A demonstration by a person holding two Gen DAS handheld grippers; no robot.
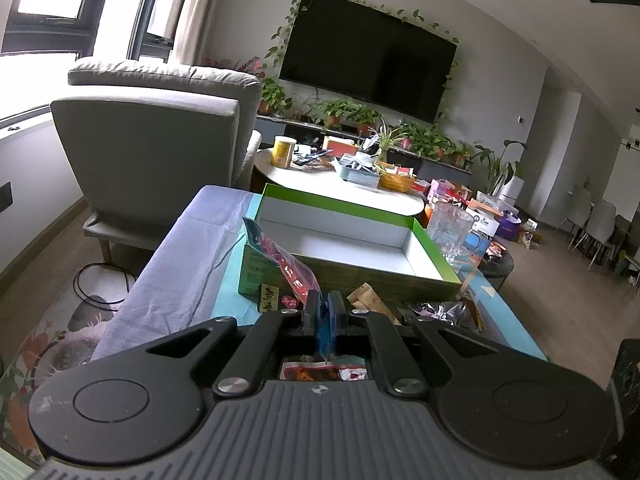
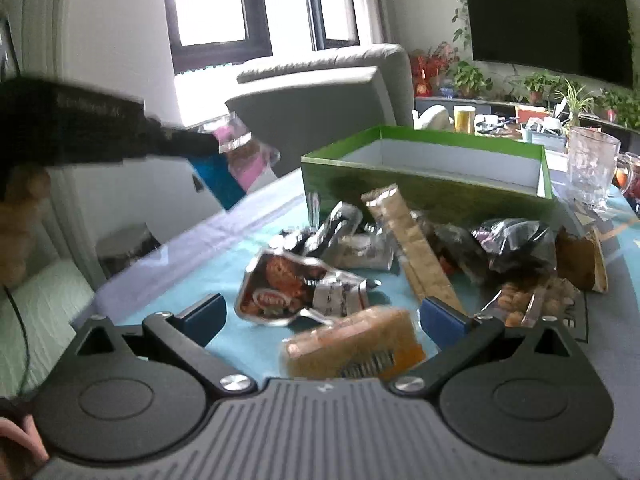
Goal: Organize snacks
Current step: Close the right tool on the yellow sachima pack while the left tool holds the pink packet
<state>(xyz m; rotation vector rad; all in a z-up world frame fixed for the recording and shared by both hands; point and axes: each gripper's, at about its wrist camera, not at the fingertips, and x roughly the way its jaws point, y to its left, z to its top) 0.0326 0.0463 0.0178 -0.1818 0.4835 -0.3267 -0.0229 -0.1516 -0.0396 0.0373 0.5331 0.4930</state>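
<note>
The left gripper (image 1: 325,312) is clamped on a blue-and-pink packet (image 1: 280,256), held above the near edge of the green box (image 1: 416,224), which stands open and looks empty on the surface (image 1: 224,304). To land the packet well, carry it clear over the near wall before letting go, and lower it flat so it does not catch on the rim or tip back out.

The right gripper (image 2: 322,314) has its jaws apart over the loose pile in front of the box, with an orange bar (image 2: 352,346) lying between its fingers but not pinched (the pads stand off from both ends). It should settle squarely over the bar and close on it alone, keeping clear of the crumpled foil packet (image 2: 296,292) just beyond.

The right wrist view is blurred, so labels on the pile cannot be read. How many packets lie under the long tan bar (image 2: 416,256) and the dark wrapper (image 2: 516,248) is unclear. The box's floor nearest the camera is hidden by its wall.
</note>
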